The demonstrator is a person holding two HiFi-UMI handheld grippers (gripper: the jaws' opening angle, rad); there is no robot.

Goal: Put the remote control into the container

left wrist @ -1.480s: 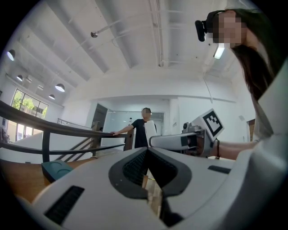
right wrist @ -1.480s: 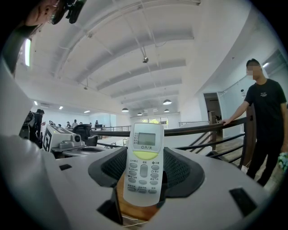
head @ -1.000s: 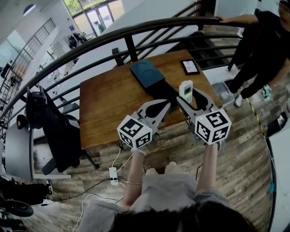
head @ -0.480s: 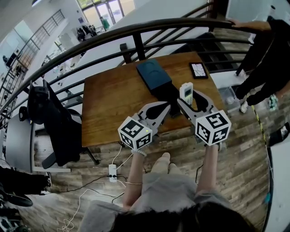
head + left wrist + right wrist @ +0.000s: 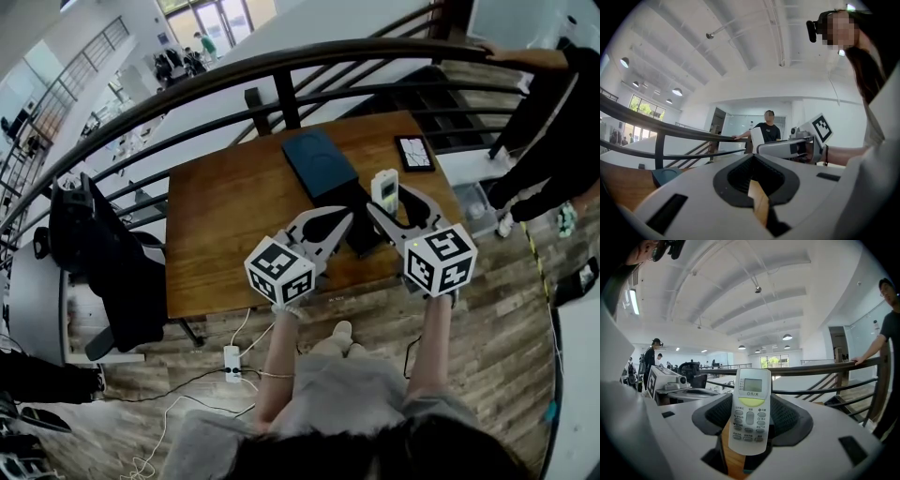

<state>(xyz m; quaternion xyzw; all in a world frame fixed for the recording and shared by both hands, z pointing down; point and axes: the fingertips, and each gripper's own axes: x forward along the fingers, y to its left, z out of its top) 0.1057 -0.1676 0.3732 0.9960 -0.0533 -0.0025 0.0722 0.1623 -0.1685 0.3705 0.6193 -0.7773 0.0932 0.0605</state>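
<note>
The pick-up is done — the remote control stands upright with its lower end clamped in the right gripper, in the air over the table's near edge. Left to do, I judge: bring it over the black container just beside it and release. The left gripper hovers near — jaws together, holding nothing.

Glossy white plastic on the remote control; matt grey plastic on the right gripper; smooth grained wood on the table; dark metal railing behind the table.
</note>
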